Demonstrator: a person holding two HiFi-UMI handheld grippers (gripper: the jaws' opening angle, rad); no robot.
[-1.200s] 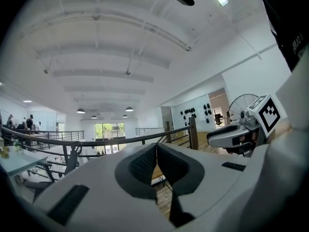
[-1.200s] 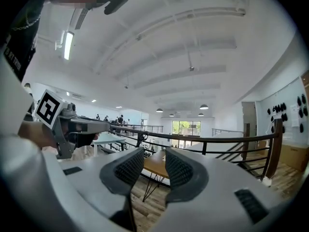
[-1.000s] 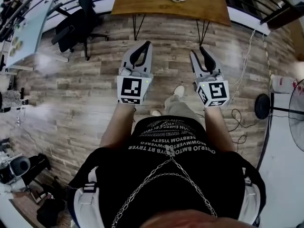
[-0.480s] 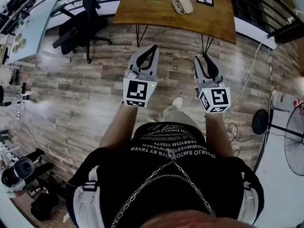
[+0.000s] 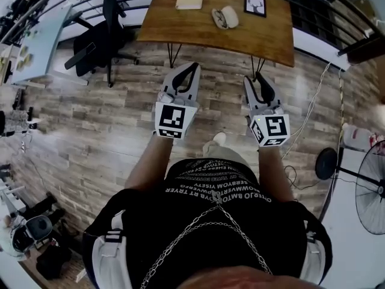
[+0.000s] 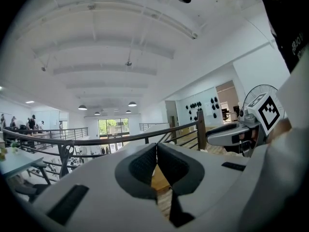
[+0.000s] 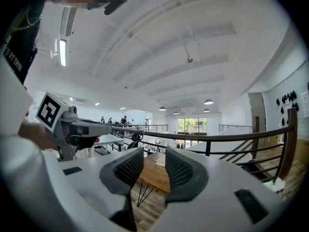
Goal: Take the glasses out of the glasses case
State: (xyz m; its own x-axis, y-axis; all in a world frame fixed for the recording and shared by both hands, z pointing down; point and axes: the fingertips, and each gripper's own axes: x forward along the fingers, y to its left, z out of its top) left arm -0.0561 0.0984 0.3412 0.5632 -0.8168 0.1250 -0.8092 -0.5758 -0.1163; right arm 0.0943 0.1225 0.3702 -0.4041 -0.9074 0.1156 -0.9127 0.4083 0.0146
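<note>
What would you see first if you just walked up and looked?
Two grey grippers, the left gripper and the right gripper, stick out over the plank floor. Ahead stands a wooden table with the white glasses case lying on it, well away from both grippers.

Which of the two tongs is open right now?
The right white-and-grey tongs: a gap shows between its ribbed pads. The left tongs are shut, tips touching.
</note>
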